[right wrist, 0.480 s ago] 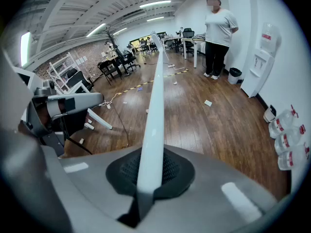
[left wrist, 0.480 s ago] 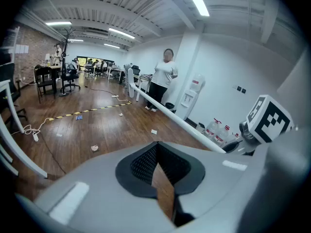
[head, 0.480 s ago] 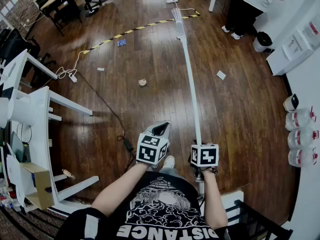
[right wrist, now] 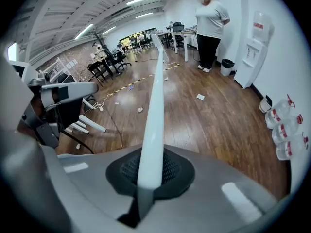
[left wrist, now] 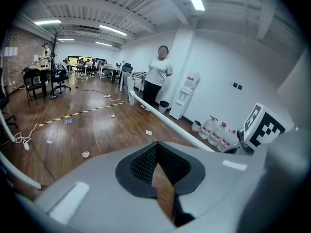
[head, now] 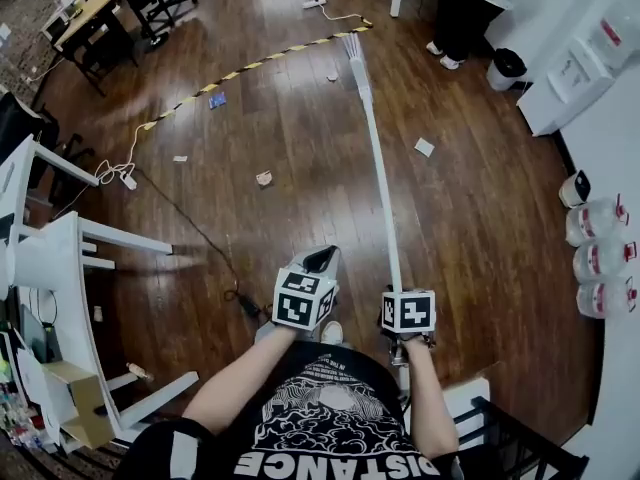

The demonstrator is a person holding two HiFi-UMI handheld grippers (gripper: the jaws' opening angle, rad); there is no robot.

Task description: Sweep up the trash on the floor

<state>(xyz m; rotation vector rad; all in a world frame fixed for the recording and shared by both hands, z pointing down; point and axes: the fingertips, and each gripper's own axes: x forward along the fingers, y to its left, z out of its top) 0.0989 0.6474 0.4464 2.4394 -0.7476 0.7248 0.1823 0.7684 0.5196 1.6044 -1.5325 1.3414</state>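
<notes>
Handling is judged easy: the broom [head: 380, 188] is taken for light and stiff, its smooth white handle likely slippery, so a hold at the near end, with a second one higher up, is advised for control. That near end is pinched by the right gripper [right wrist: 148, 178], whose jaws are pressed onto the handle. The left gripper [left wrist: 163, 178], just left of it, is seen with jaws drawn almost together on nothing, only wooden floor [head: 480, 228] showing through the slit. Farther out, a crumpled scrap [head: 264, 178] is found left of the handle and a white paper scrap [head: 425, 147] right of it. Farthest, the bristles [head: 353, 48] appear to be set on the floor near the striped tape [head: 250, 65].
</notes>
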